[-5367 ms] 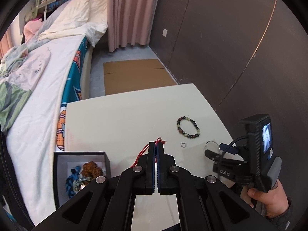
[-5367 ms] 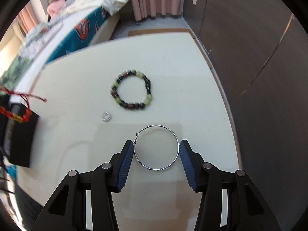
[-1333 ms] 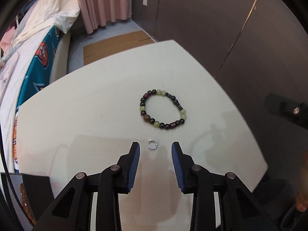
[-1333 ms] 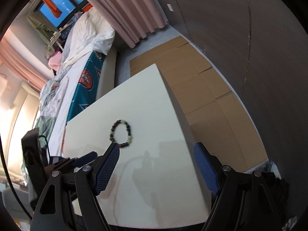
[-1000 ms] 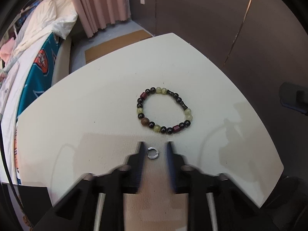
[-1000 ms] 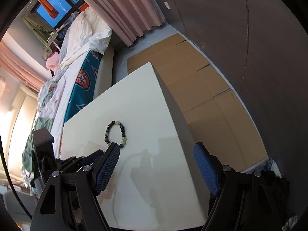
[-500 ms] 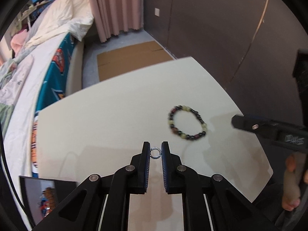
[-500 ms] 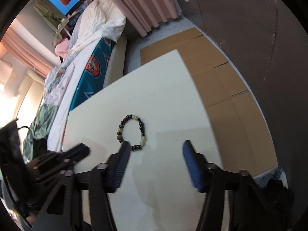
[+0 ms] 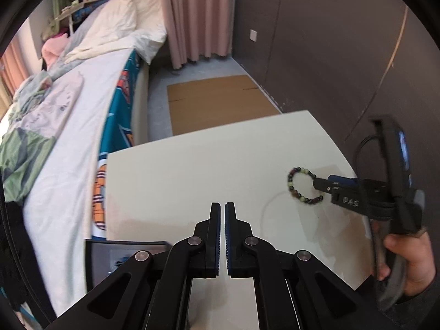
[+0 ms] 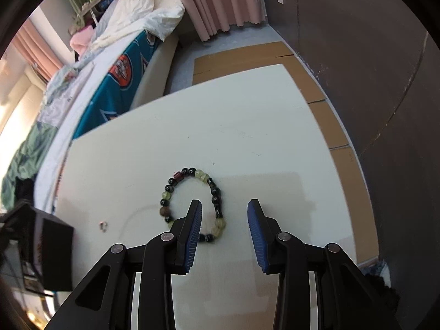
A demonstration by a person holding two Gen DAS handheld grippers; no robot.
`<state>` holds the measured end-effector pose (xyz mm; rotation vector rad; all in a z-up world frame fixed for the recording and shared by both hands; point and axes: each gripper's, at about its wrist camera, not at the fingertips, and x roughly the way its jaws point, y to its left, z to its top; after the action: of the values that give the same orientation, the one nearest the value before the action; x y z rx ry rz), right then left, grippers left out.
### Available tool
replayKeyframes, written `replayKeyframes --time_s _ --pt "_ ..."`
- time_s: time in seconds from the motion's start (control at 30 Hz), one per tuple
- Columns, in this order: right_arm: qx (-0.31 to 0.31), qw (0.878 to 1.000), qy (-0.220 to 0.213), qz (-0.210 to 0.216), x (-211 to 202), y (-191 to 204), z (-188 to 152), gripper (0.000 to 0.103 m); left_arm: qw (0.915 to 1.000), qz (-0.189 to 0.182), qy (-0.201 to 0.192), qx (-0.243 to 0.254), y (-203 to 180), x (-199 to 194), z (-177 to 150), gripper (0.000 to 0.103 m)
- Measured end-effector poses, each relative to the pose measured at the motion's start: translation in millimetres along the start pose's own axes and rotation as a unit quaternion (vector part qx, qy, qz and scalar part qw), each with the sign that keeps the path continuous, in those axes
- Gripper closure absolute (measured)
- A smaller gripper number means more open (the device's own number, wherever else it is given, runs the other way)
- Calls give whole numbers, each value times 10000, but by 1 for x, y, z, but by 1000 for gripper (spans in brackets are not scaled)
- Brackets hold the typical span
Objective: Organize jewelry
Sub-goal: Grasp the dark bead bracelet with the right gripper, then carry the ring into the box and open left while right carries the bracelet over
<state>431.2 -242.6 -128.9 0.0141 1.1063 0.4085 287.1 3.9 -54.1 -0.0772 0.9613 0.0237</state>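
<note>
A beaded bracelet (image 10: 189, 200) of dark, green and red beads lies on the white table (image 10: 247, 143); it also shows in the left wrist view (image 9: 299, 185). My right gripper (image 10: 224, 214) is open just above it, its left finger over the bracelet's right side. A small silver ring (image 10: 103, 226) lies on the table to the left of the bracelet. My left gripper (image 9: 222, 214) is shut with nothing visible between its pads, held above the table near a dark jewelry box (image 9: 110, 255) at lower left.
The bed (image 9: 68, 104) runs along the table's left edge. Flattened cardboard (image 9: 217, 104) lies on the floor beyond the table. A dark wall (image 9: 330, 55) stands to the right. The right gripper's body and the hand (image 9: 407, 261) show at the right.
My left gripper held the small ring half a second ago; now the ring lies on the table and the gripper has moved left toward the box. My right gripper has dropped over the bracelet.
</note>
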Motion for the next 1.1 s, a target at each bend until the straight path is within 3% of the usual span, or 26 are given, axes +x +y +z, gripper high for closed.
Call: replayKeyframes --time_s 0.07,0.1,0.13,0.27,0.33,0.37,0.43,0.7,0.9,1.1 --pt "-187 9996 -24 -188 3 8 1 75 9999 -44 69 -78 4 1 0 100" --pt "-250 9993 -50 -285 2 10 1 90 9998 -61 177 -116 5 4 0 100" --pt "-289 9989 -2 -381 3 12 0 94 9996 -64 266 -113 3 8 -1 100" --pt "-24 10000 39 -64 -6 0 -2 95 9978 -173 626 -98 -5 27 -5 97" --pt "73 10000 -8 54 -11 -6 -3 96 9968 -249 748 -139 -7 35 -6 86" --pt "142 9997 -42 179 -16 -11 -4 96 9961 -269 820 -176 -9 40 -7 71" --pt "203 9993 -94 305 -21 -15 -5 96 9952 -327 881 -263 -11 48 -7 56" --pt "412 9962 -303 700 -40 -35 -9 96 9926 -202 1163 -275 -20 80 -6 57" --pt "452 9954 -338 770 -41 -38 -7 96 9912 171 1312 -71 -30 102 -7 75" --pt "517 9954 -347 730 -40 -42 -5 96 9908 388 1292 45 -32 109 -10 79"
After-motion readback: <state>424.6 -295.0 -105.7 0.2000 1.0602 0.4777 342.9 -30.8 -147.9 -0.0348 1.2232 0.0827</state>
